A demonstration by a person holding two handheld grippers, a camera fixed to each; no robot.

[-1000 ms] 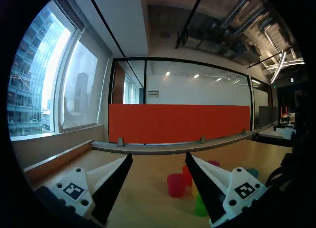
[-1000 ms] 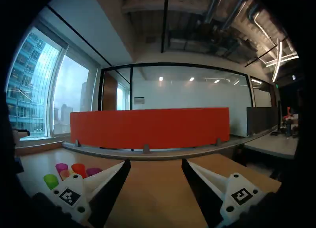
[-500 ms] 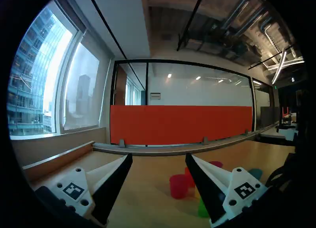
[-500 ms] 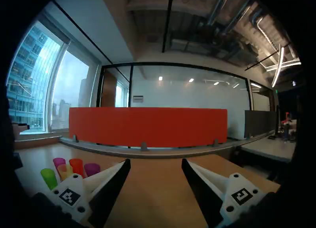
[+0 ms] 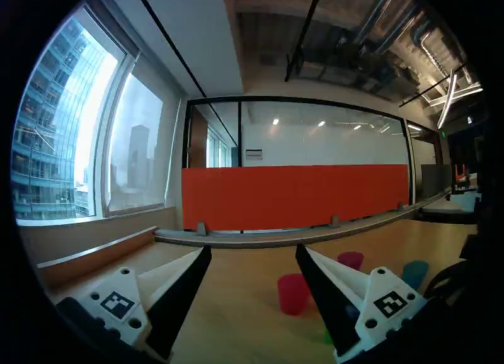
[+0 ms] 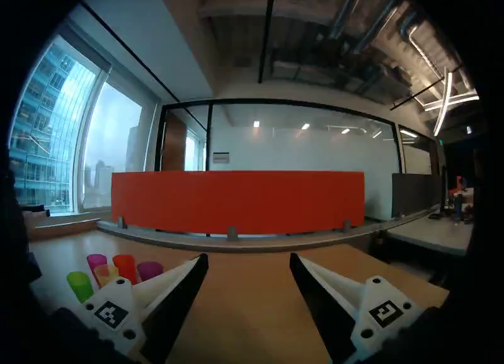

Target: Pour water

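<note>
In the left gripper view my left gripper (image 5: 253, 258) is open above the wooden table (image 5: 239, 307), nothing between its fingers. Just past its right finger stands a pink-red cup (image 5: 293, 293), with a magenta cup (image 5: 350, 260) and a teal cup (image 5: 414, 273) farther right; a green cup is mostly hidden behind that finger. In the right gripper view my right gripper (image 6: 249, 264) is open too and holds nothing. A cluster of cups stands left of its left finger: green (image 6: 80, 285), yellow (image 6: 104, 275), red (image 6: 125, 267), magenta (image 6: 96, 262) and purple (image 6: 149, 269).
An orange divider panel (image 6: 238, 202) on a grey rail runs across the back of the table. Tall windows (image 5: 75, 150) line the left side above a wooden ledge (image 5: 94, 257). Another desk (image 6: 435, 228) stands at the far right.
The left gripper view has shifted, so the cups now sit farther right and lower; the teal and magenta cups stand out more. The right gripper view has barely moved.
</note>
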